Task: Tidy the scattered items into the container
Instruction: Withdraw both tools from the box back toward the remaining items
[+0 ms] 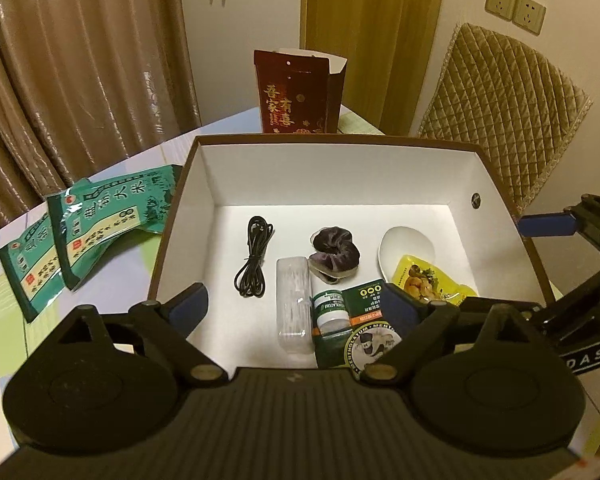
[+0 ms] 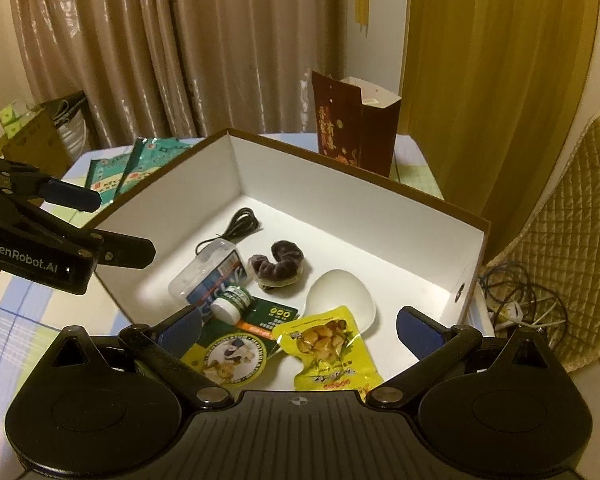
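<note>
A brown cardboard box (image 1: 332,176) with white inside walls lies under both grippers. It holds a black cable (image 1: 254,258), a clear plastic case (image 1: 294,304), a purple scrunchie (image 1: 334,250), a white spoon (image 1: 406,250), a yellow snack packet (image 2: 328,344), a small green-labelled bottle (image 1: 330,308) and a green card pack (image 1: 366,300). My left gripper (image 1: 296,308) hangs wide open above the box's near side, gripping nothing. My right gripper (image 2: 300,328) is open too, over the yellow packet without touching it. Two green rice packets (image 1: 100,232) lie on the table left of the box.
A dark red paper bag (image 1: 296,92) stands behind the box. A quilted chair back (image 1: 500,120) rises at the right, with tangled cables (image 2: 520,300) below it. Curtains (image 1: 80,60) hang behind the checked tablecloth (image 1: 12,320).
</note>
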Tool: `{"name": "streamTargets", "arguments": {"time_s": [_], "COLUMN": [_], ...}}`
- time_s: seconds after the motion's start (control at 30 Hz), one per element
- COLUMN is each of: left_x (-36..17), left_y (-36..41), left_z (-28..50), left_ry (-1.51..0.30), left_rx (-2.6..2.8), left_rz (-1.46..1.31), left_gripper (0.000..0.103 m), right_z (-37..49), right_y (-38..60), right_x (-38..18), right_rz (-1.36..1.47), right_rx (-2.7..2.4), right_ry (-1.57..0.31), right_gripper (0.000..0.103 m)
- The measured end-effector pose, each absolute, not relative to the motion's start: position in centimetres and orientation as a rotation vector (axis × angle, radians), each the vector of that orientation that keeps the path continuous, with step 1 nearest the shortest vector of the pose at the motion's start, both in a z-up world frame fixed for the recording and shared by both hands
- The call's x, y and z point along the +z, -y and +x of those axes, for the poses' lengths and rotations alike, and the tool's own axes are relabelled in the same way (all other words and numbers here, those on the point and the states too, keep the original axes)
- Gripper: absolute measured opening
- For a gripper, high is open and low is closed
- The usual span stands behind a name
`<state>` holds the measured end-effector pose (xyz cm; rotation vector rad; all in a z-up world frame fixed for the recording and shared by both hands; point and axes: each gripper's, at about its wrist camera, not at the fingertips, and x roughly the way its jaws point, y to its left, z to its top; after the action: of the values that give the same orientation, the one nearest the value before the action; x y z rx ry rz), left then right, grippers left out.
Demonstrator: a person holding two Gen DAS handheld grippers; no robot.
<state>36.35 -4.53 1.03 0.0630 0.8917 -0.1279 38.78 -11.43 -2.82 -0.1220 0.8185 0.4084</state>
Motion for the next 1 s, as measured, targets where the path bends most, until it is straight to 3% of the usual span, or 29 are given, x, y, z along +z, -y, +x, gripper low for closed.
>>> {"name": "streamTargets", "arguments": {"time_s": [0.67,1.0], "left_x": [3.9,2.4], "left_y": [2.5,1.4], "left_z": [27.7,21.6], "left_ry": [-0.818,-0.839], "left_rx": [-0.086,-0.048], "left_rz": [-0.011,-0.003], "left_gripper": [0.091,0.091], "right_z": [32.3,29.1], "right_y": [11.8,11.4], "right_x": [-0.1,-0.9], "right_rz": [-0.07,-0.072], "right_rx": [0.455,0.535], "right_ry": [-0.69,-0.69], "right_gripper": [0.101,0.101]}}
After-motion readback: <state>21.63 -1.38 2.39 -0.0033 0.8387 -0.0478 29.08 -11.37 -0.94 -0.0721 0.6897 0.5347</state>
